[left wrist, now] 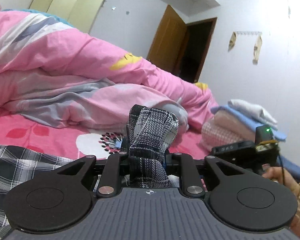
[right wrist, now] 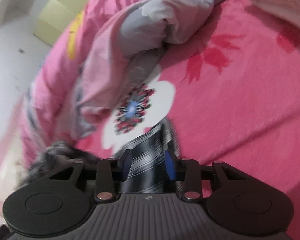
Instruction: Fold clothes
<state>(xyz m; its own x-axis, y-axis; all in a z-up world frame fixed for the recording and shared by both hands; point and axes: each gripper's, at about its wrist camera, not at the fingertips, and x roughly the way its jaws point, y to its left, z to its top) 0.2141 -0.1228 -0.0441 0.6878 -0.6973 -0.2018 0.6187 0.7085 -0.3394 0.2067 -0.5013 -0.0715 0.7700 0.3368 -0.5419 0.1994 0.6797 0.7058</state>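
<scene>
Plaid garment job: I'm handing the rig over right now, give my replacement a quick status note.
Left gripper: shut on a bunched fold of the plaid garment, lifted off the bed.
Right gripper: open, blue pads either side of a strip of the same cloth, not clamped. That view is motion-blurred.
The rest of the garment trails on the pink floral sheet at lower left of the left view. A pink duvet is heaped behind; folded stack sits to the right.
Done: one end gripped. Left: probably close the right gripper, spread the garment flat, fold, add to stack.
</scene>
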